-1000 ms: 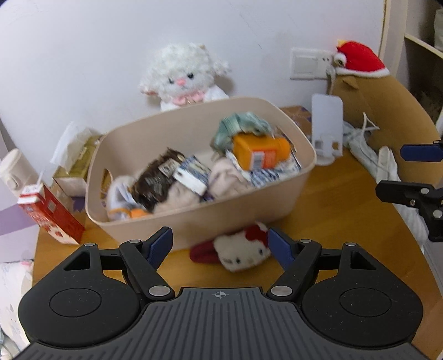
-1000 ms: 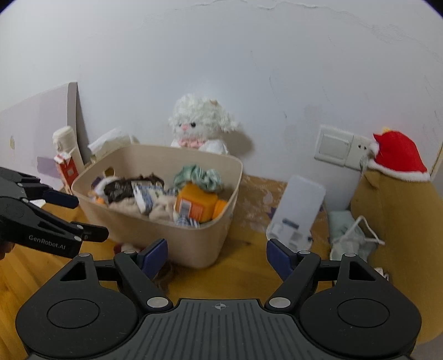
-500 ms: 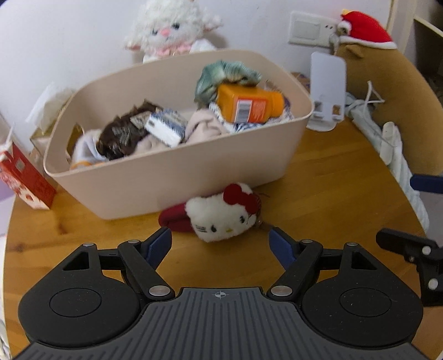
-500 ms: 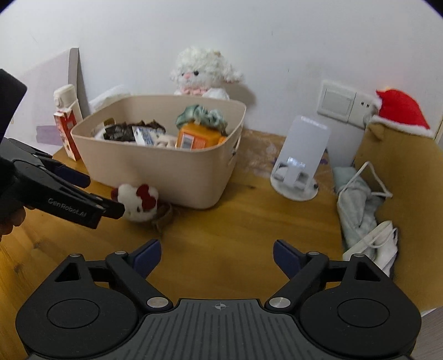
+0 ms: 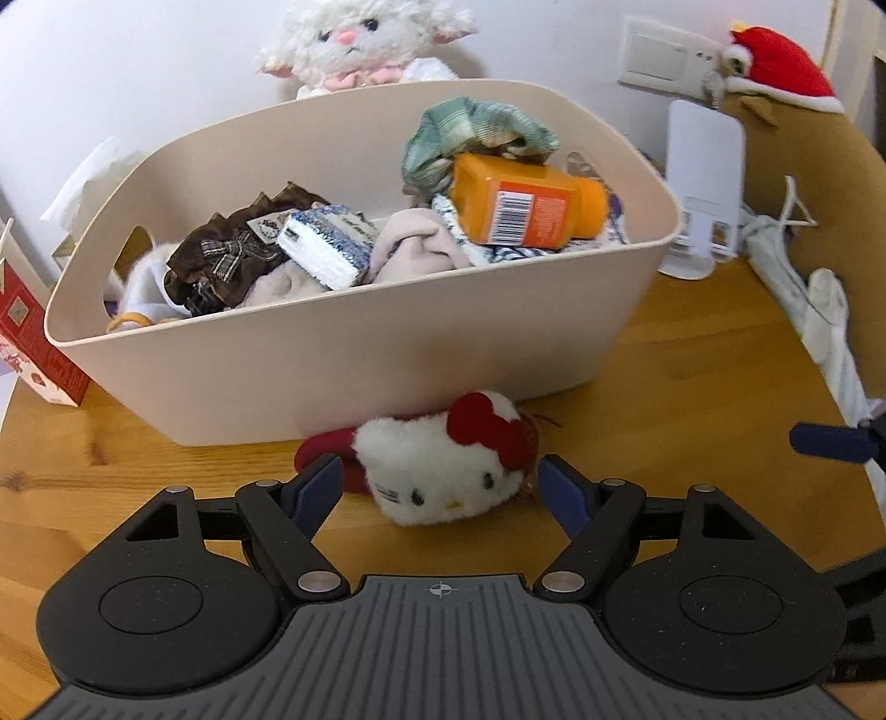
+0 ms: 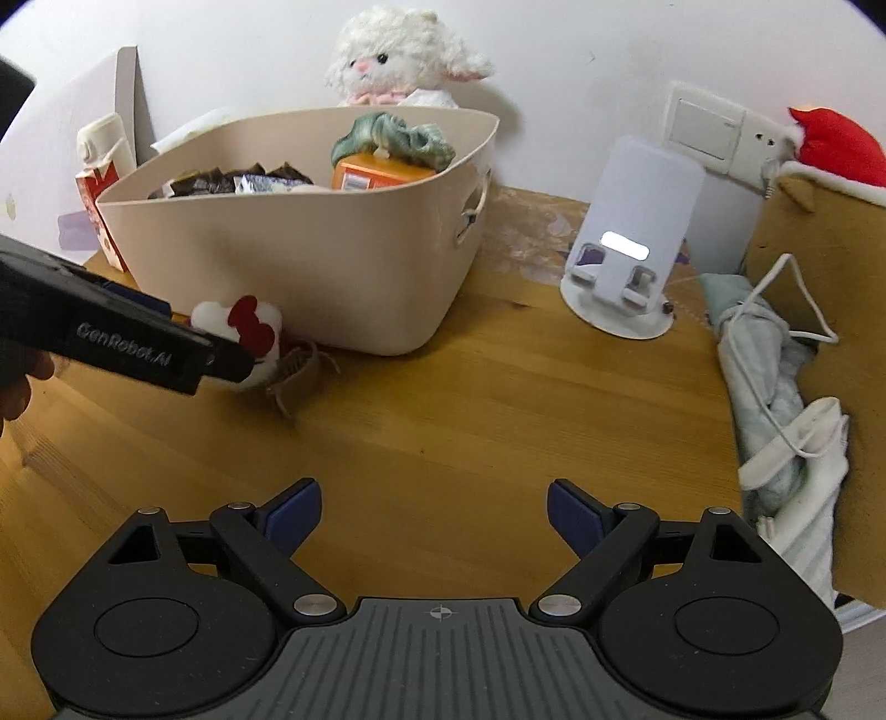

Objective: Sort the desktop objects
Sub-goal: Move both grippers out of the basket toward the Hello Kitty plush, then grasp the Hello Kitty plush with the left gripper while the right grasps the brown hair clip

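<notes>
A white cat plush with a red bow (image 5: 443, 476) lies on the wooden table against the front of the beige basket (image 5: 360, 354). My left gripper (image 5: 440, 490) is low over it and open, one blue pad on each side of the plush, neither pressing. The basket holds an orange bottle (image 5: 520, 207), a green cloth (image 5: 476, 130), a brown bow (image 5: 232, 255) and a blue-white packet (image 5: 326, 246). My right gripper (image 6: 434, 512) stands open over bare wood with nothing between its fingers. In the right wrist view the plush (image 6: 243, 321) shows behind the left gripper's near finger (image 6: 138, 343).
A brown stringy piece (image 6: 299, 371) lies beside the plush. A white phone stand (image 6: 631, 260) stands right of the basket. Grey cloth with a white cable (image 6: 786, 399) lies at the table's right edge. A red carton (image 5: 33, 343) stands left, a lamb plush (image 5: 360, 39) behind.
Both grippers have sunk toward the table. The left one now has the cat plush between its fingers. The right one's jaws have spread a little wider.
</notes>
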